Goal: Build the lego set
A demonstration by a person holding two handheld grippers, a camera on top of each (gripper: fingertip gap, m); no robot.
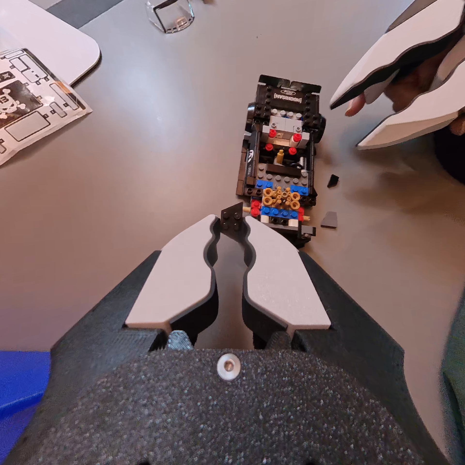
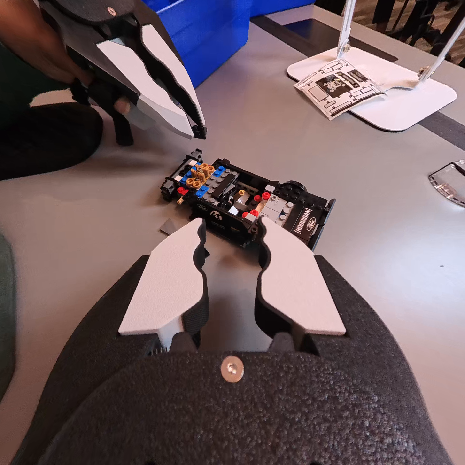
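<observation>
The half-built lego car lies flat on the grey surface, roof off, so its blue plates, red studs and cluster of gold pieces show. There's white lettering and an oval badge on its black rear panel, plus decals on the side. A printed sticker sheet sits on a white stand base, well apart from the car.

The left gripper has its fingers clamped on a small black plate, held just off the car's front end. The right gripper has its fingers spread with nothing between them, tips right beside the car's side. A loose grey wedge and a tiny black slope piece lie beside the car. A clear windscreen piece sits further off, with a blue bin nearby.
</observation>
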